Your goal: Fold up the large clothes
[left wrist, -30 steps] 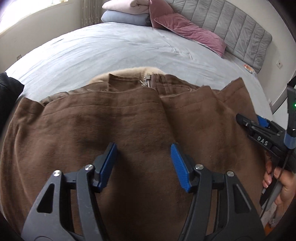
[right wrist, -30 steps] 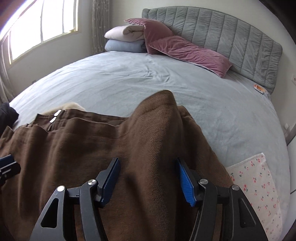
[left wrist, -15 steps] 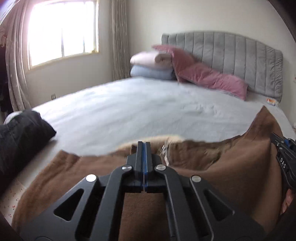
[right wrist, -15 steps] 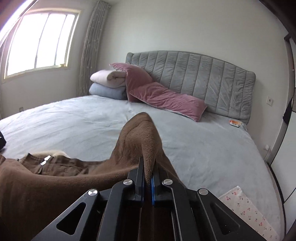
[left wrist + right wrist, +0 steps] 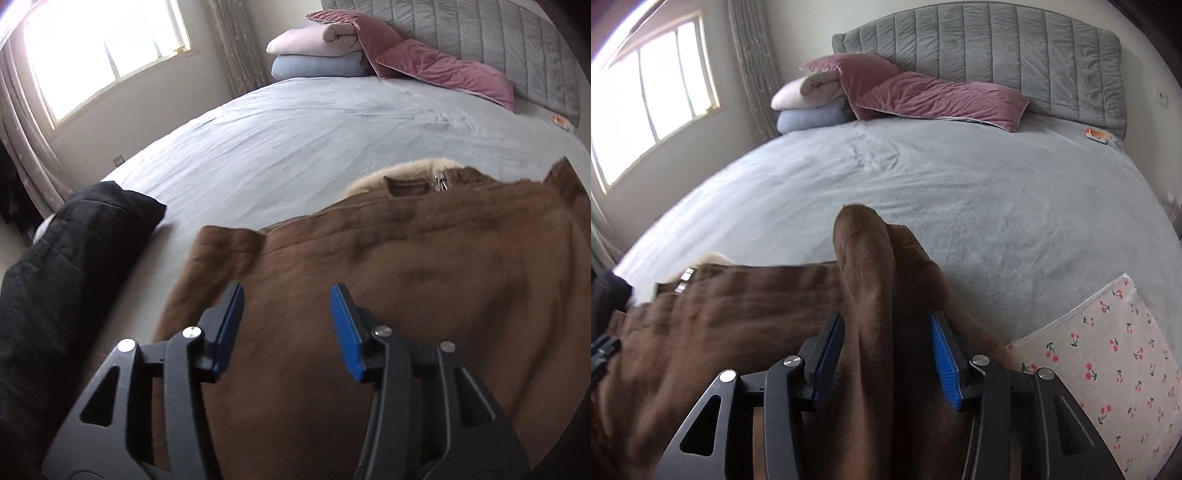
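A large brown coat with a cream fur collar and a metal zipper lies on the grey bed. My left gripper is open just above the coat's near part, holding nothing. In the right wrist view the same coat spreads to the left, and a raised fold of it stands between the jaws of my right gripper, which is open with the blue pads apart from the cloth.
A black garment lies at the bed's left edge. A cherry-print cloth lies at the right. Pink pillows and folded blankets sit by the grey headboard. A window is at the left.
Half a second ago both grippers were shut on the coat and lifted. Now both have opened and dropped lower, and the coat rests folded on the bed.
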### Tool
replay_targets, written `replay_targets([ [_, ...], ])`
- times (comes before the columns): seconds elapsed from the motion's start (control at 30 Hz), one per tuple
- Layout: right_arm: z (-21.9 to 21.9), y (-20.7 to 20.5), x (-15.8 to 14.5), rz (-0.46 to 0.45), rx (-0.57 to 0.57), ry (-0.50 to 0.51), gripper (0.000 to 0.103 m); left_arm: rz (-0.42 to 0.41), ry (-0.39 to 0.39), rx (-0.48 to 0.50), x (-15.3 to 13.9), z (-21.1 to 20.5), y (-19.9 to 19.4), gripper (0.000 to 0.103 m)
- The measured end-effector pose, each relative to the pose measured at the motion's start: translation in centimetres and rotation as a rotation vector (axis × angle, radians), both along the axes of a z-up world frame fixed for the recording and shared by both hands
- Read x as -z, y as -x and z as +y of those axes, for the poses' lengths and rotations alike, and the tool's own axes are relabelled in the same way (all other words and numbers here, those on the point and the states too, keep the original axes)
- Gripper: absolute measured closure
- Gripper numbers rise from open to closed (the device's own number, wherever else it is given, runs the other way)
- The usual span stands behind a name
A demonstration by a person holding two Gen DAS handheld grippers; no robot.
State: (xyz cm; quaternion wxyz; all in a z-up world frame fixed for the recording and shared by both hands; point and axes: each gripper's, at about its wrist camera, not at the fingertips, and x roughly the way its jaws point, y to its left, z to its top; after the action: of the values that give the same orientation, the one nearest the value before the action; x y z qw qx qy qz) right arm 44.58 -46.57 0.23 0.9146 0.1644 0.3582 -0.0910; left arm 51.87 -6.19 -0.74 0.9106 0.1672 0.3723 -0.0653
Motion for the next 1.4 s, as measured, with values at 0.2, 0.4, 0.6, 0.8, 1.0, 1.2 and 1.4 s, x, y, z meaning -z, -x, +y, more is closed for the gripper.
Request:
replay_targets([
  [0.2,1.1,10.3,-3.5,-0.054,-0.119,0.044,0.018,0.027,0.045,0.059,-1.1,8.4,9.2,0.027],
  [0.4,-1.3,17.4,1.2,0.044,-0.012,-0.106,0.018,0.154,0.274,-0.028,0.8,15.5,14.2,0.022],
  [0.6,-4.0,19.6,7.1,0.052,0.096,-0.595,0.018,0.29,0.644,-0.146,3.9,19.1,13.9,0.022],
  [0.8,-4.4,17.4,7.8,-0.033,0.225,-0.699,0.064,0.335,0.74,-0.248,5.3,16.8,11.7,0.075],
  [1.0,-4.2,18.6,1.5,-0.136,0.167,-0.477,0.078,0.146,0.677,-0.267,0.5,15.5,14.2,0.085],
  [1.2,-6.3,19.5,9.0,-0.048,0.176,-0.588,0.07,0.169,0.484,-0.239,5.3,14.1,14.4,0.072],
  [1.4,-4.8,21.0,1.5,-0.066,0.184,-0.214,0.054,-0.018,0.256,-0.189,0.0,13.4,16.2,0.045],
])
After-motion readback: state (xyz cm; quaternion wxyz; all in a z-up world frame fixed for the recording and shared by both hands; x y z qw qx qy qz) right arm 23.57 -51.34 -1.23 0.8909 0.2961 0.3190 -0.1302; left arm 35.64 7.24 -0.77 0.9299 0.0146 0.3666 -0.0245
